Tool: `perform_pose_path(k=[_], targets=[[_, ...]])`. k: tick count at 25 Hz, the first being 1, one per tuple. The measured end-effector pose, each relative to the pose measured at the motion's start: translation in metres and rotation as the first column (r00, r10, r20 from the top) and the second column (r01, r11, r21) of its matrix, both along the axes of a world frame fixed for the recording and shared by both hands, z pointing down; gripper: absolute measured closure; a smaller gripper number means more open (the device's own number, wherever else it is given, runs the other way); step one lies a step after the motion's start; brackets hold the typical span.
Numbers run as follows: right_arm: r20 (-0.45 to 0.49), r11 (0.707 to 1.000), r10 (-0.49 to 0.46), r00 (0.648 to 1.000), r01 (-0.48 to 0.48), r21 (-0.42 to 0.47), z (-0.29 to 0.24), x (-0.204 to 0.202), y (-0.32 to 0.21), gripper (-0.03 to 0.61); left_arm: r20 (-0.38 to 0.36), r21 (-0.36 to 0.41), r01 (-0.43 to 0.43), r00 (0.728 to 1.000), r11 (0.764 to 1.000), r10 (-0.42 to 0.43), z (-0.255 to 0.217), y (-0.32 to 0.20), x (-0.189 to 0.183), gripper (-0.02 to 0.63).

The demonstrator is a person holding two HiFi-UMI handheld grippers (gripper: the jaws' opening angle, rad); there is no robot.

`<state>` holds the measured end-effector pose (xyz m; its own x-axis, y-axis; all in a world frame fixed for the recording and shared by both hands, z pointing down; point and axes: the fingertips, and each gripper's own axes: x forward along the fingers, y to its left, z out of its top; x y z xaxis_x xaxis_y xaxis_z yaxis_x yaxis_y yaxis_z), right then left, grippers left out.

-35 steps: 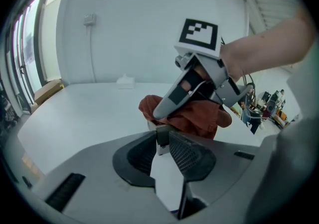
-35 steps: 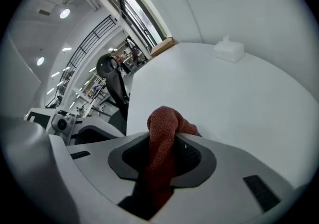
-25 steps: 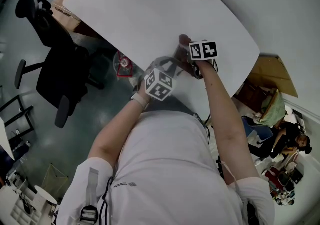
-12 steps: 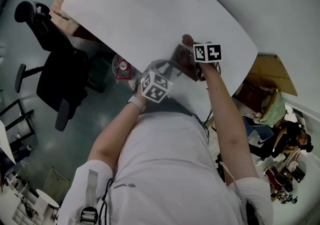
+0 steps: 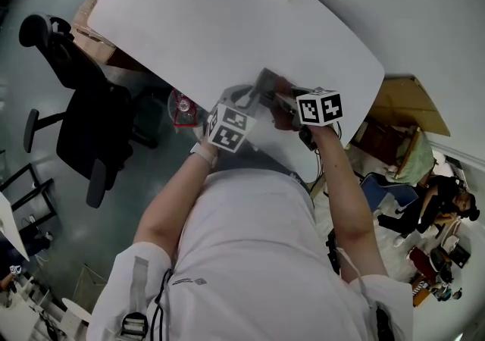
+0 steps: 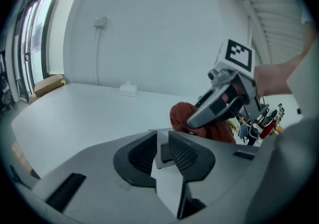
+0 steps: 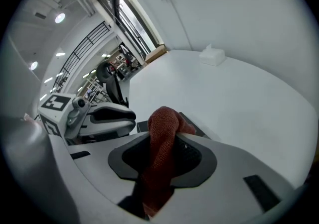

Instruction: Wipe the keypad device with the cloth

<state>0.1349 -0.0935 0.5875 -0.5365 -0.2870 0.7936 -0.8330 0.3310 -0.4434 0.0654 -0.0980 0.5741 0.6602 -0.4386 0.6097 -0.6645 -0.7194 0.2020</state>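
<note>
Keypad device point(image 5: 267, 80) is up over the bench point(image 5: 227, 14) edge in the head view. Left gripper view: the left gripper point(image 6: 162, 143) fingers have just been closing and pinch the device. Right gripper view: the right gripper point(image 7: 167, 146) fingers hold the red cloth point(image 7: 162, 128) right by the device.

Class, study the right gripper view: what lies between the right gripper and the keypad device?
The red-brown cloth, clamped by the right gripper, stands between it and the keypad device beyond. The right gripper view shows it.

Most of the keypad device point(image 6: 164, 152) is hidden behind the left gripper point(image 6: 161, 138).
</note>
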Motion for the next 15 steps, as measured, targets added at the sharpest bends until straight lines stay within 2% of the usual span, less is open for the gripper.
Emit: perform_pose_path(k=[3, 6, 15], targets=[[-0.04, 1.0, -0.011, 0.999, 0.011, 0.011, 0.007, -0.001, 0.001, 0.453, 0.026, 0.0, -0.023, 0.999, 1.0, 0.023, 0.003, -0.002, 0.008, 0.549], [-0.029, 1.0, 0.006, 1.0, -0.006, 0.008, 0.01, -0.004, -0.002, 0.453, 0.064, 0.02, -0.047, 0.997, 0.999, 0.045, 0.005, -0.001, 0.01, 0.573], [-0.117, 0.997, 0.073, 0.99, -0.072, 0.008, 0.04, 0.016, -0.028, 0.453, 0.087, 0.039, -0.083, 0.993, 0.996, 0.08, 0.005, 0.001, 0.014, 0.603]])
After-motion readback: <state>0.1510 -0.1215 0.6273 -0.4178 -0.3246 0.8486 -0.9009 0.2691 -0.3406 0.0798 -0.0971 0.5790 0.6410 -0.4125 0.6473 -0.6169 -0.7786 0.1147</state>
